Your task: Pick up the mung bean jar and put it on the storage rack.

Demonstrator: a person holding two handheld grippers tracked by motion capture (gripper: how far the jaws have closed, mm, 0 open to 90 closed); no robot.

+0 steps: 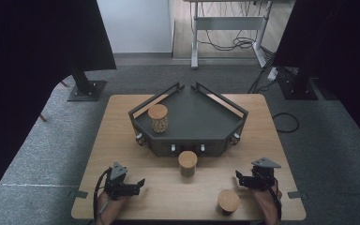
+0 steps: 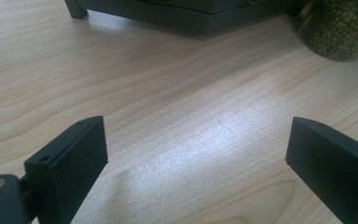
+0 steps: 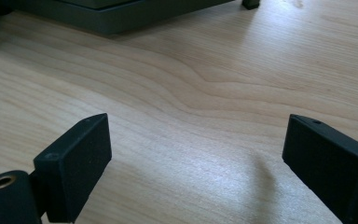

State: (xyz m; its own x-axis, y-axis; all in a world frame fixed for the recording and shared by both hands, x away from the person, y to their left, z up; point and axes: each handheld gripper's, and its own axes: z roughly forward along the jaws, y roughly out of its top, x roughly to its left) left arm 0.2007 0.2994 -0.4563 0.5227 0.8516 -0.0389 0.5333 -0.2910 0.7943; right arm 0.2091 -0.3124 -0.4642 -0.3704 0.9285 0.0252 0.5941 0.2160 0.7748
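A dark five-sided tray (image 1: 225,133) with low rails stands at the table's middle. On its left part is a cork-lidded jar (image 1: 158,117) of pale contents. A second lidded jar (image 1: 187,162) stands on the wood just before the tray's front wall; in the left gripper view it shows as a jar (image 2: 342,28) of green grains. A third jar (image 1: 228,201) sits at the front right, beside the right hand. My left gripper (image 1: 140,182) (image 2: 196,140) rests low at the front left, open over bare wood. My right gripper (image 1: 238,176) (image 3: 196,137) is open too, nothing between its jaws.
The wooden table (image 1: 122,140) has bare strips left and right of the tray. The tray's base (image 2: 186,16) (image 3: 112,14) lies ahead of both grippers. Black stands and curtains flank the table, and a desk frame (image 1: 229,28) with cables stands behind it.
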